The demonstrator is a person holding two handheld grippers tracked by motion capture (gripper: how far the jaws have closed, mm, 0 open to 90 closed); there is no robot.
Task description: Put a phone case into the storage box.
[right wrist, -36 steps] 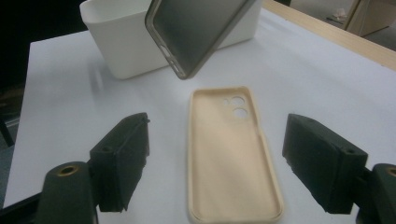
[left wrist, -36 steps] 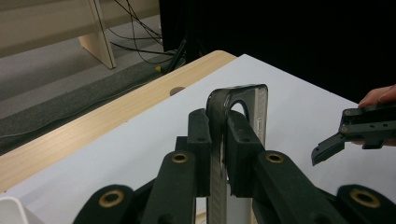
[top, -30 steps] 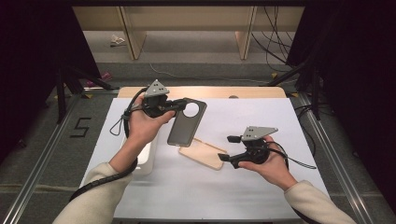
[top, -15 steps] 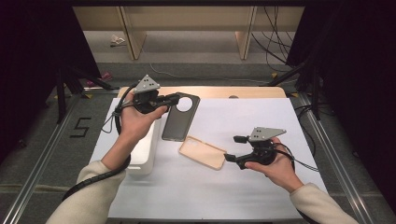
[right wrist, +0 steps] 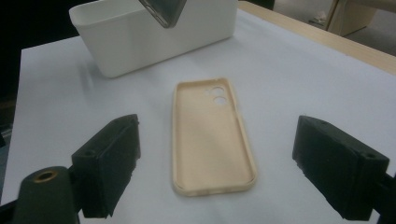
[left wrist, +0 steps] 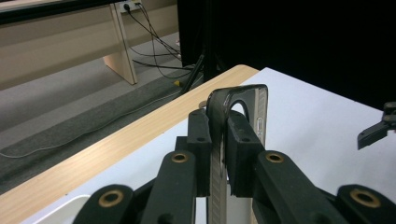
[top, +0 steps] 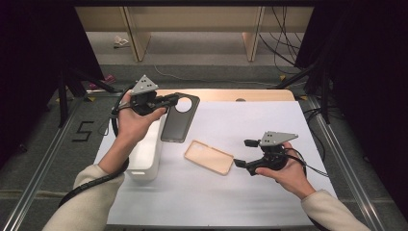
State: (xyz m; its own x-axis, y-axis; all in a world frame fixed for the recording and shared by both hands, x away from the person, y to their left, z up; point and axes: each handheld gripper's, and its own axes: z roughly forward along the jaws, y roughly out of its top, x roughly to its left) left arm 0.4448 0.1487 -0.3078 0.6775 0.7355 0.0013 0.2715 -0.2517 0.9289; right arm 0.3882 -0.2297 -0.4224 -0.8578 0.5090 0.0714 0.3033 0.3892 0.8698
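Lifted higher, dark, seemingly translucent case (top: 177, 118) between jaws.

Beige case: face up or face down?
Face up: the beige case lies flat on the table with its hollow inside and raised rim showing in the right gripper view. The open right gripper isn't touching it.

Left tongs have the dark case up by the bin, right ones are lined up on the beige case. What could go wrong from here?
1. The left tongs pinch the dark case only by its thin rim near the camera cutout; it may slip or twist.
2. The beige case lies flat, open side up, so the open right tongs may just push it along the white sheet.
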